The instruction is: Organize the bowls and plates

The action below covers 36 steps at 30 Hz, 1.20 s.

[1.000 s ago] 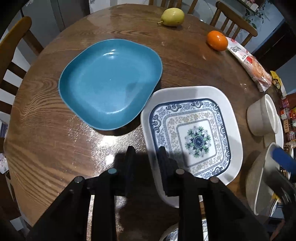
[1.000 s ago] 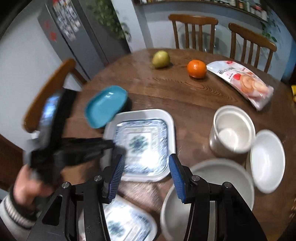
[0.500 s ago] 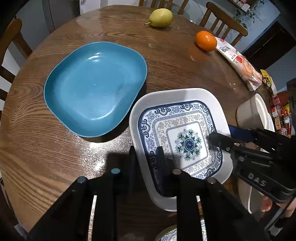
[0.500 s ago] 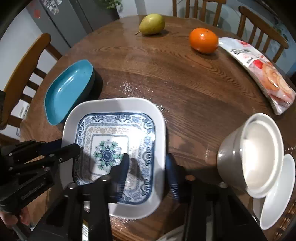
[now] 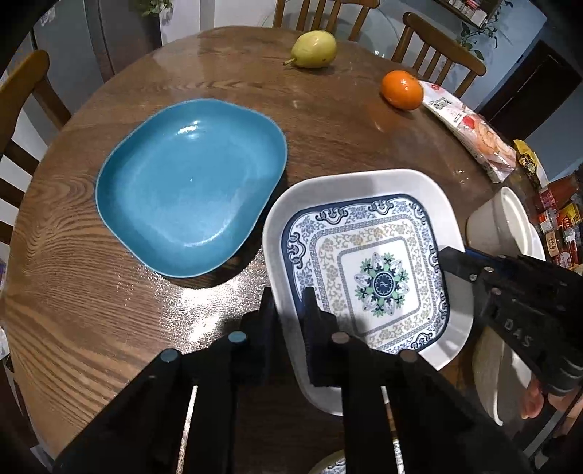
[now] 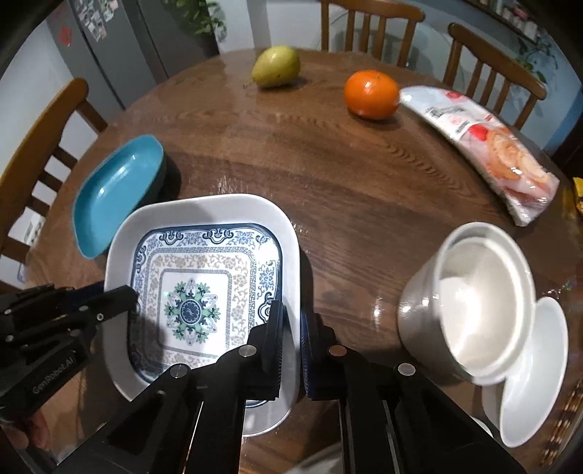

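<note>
A square white plate with a blue floral pattern (image 5: 375, 269) (image 6: 204, 288) sits on the round wooden table (image 5: 91, 291). My left gripper (image 5: 289, 310) is shut on its left rim. My right gripper (image 6: 293, 328) is shut on its right rim and shows at the plate's right edge in the left wrist view (image 5: 452, 262). A blue plate (image 5: 189, 186) (image 6: 113, 193) lies just left of it. A grey bowl with a white inside (image 6: 470, 306) and a small white bowl (image 6: 532, 368) stand to the right.
A pear (image 6: 277, 65), an orange (image 6: 371, 94) and a snack packet (image 6: 484, 146) lie at the far side. Wooden chairs (image 6: 368, 25) ring the table. Another patterned dish edge (image 5: 331, 465) shows at the near edge.
The right gripper moved in from over the bowls and closed on the patterned plate's right rim. The left gripper closed on its left rim. The plate shifted slightly.
</note>
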Tool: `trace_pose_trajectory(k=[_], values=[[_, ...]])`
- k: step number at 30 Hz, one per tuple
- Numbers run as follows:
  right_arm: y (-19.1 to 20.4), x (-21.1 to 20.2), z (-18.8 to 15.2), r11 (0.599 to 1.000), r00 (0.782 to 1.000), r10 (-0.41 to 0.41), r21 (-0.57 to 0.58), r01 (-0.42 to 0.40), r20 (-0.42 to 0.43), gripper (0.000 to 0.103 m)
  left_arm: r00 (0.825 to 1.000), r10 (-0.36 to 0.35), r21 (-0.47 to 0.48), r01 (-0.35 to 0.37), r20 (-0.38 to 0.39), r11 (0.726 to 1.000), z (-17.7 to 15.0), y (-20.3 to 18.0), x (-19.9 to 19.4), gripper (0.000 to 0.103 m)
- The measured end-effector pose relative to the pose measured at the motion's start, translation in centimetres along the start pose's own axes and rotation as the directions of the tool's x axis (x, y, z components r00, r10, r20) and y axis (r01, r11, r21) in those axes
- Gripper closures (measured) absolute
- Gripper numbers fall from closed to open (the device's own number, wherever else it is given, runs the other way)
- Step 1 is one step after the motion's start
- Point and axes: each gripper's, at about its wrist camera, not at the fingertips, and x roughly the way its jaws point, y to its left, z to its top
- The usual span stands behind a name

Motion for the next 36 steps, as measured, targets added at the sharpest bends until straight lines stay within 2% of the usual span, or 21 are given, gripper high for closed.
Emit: trace_pose_trajectory(k=[8,15,23,36], values=[[-0.3,-5.9,-1.4,0.999,0.992,0.009,0.037,-0.014,0.127,0.095,0.994,-0.002,0.032,-0.001,0.107,0.999,-0.2,-1.3,-4.2,0.091],[-0.1,-10.2,-3.4,0.996,0.975,0.043,0.067,-0.059,0.22,0.095,0.982,-0.004,0.053,-0.006,0.19,0.999,-2.2,-2.1,-8.2,0.092],[0.4,-12.4,-7.0,0.991,0.964,0.085,0.081,-0.108,0.251,0.095,0.976,0.017,0.063,-0.031,0.216,0.998,-5.5,-3.3,-10.4,0.091],[0.6,-14.4,-12.0,0.982,0.96,0.145,0.081,-0.169,0.241,0.095,0.975,0.046,0.066,-0.062,0.219,0.996,-10.3,-4.2,-12.2,0.091]])
